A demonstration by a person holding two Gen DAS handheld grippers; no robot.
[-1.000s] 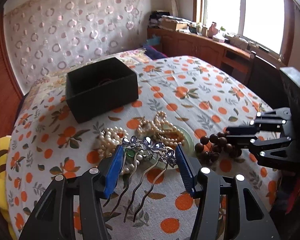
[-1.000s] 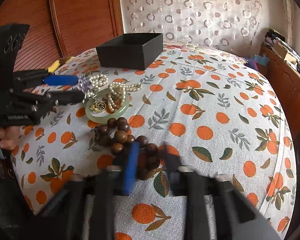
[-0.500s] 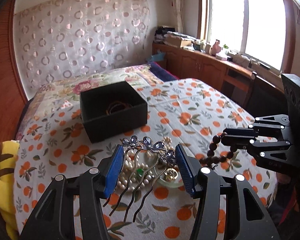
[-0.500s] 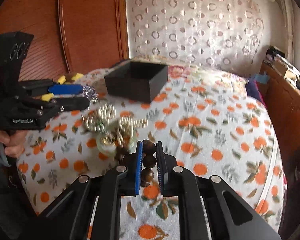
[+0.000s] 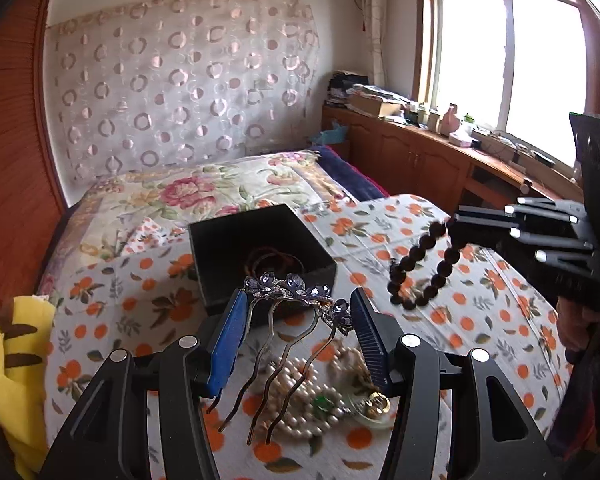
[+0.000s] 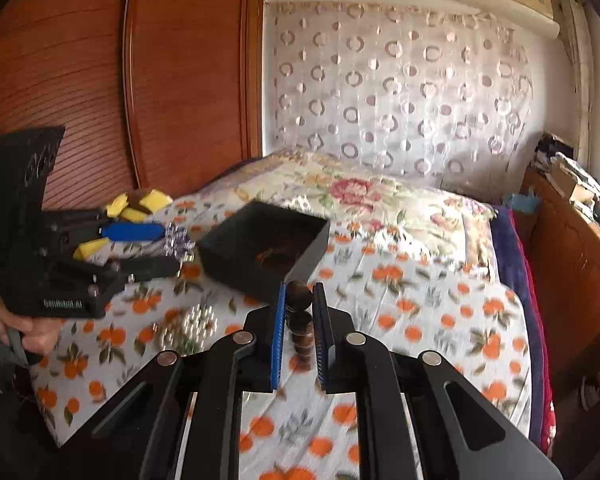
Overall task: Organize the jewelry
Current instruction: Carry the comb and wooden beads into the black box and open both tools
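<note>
My left gripper (image 5: 296, 300) is shut on a silver hair comb with blue flowers (image 5: 296, 286), held above the bed just short of the open black box (image 5: 260, 248); it shows from the side in the right wrist view (image 6: 172, 248). My right gripper (image 6: 299, 294) is shut on a dark wooden bead bracelet (image 6: 300, 320), which hangs as a loop in the left wrist view (image 5: 420, 268), right of the box (image 6: 264, 246). A reddish cord bracelet (image 5: 272, 258) lies inside the box. Pearl strands (image 5: 296, 404) and a jade bangle with a gold pendant (image 5: 370, 406) lie on the cloth below.
An orange-print cloth (image 5: 480, 320) covers the bed. A yellow plush toy (image 5: 12, 360) lies at the left edge. A wooden wardrobe (image 6: 100, 80) stands on the left, and cabinets with clutter (image 5: 440, 152) run under the window on the right.
Both grippers have risen and moved toward the black box. The right gripper closed on the bead bracelet and lifted it off the cloth; the comb stays held in the left.
</note>
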